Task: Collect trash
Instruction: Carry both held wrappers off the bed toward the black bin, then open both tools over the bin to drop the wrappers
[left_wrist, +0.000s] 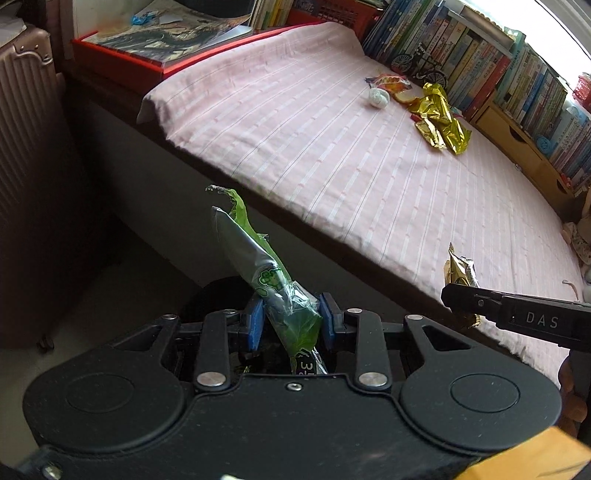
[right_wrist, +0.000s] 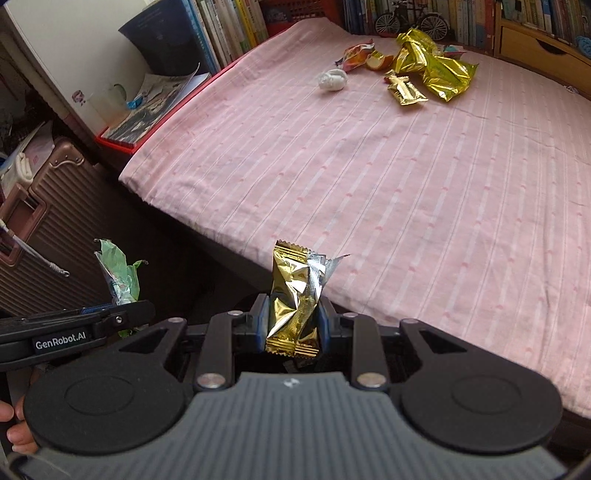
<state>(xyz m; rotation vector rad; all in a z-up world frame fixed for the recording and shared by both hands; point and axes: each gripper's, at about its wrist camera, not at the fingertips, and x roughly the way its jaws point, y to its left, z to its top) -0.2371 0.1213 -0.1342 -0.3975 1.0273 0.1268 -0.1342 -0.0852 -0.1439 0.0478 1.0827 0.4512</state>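
While each hand-held gripper (left_wrist: 291, 314) (right_wrist: 291, 317) clamps a wrapper, crumpled green plastic (left_wrist: 266, 273) and gold foil (right_wrist: 295, 299), more shiny gold wrappers (right_wrist: 432, 70) litter the pink striped bed (right_wrist: 406, 192).

Bed (right_wrist: 406, 184) surface lies open across its middle. Wrappers (right_wrist: 428, 70) cluster near the far edge, beside the books (left_wrist: 480, 55). A suitcase (right_wrist: 55, 229) narrows the floor gap alongside.

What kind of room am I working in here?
Most likely a bedroom, perhaps a child's: a bed with a pink striped sheet, rows of books along its far side, and a suitcase standing by its end. Loose wrappers lie on the sheet.
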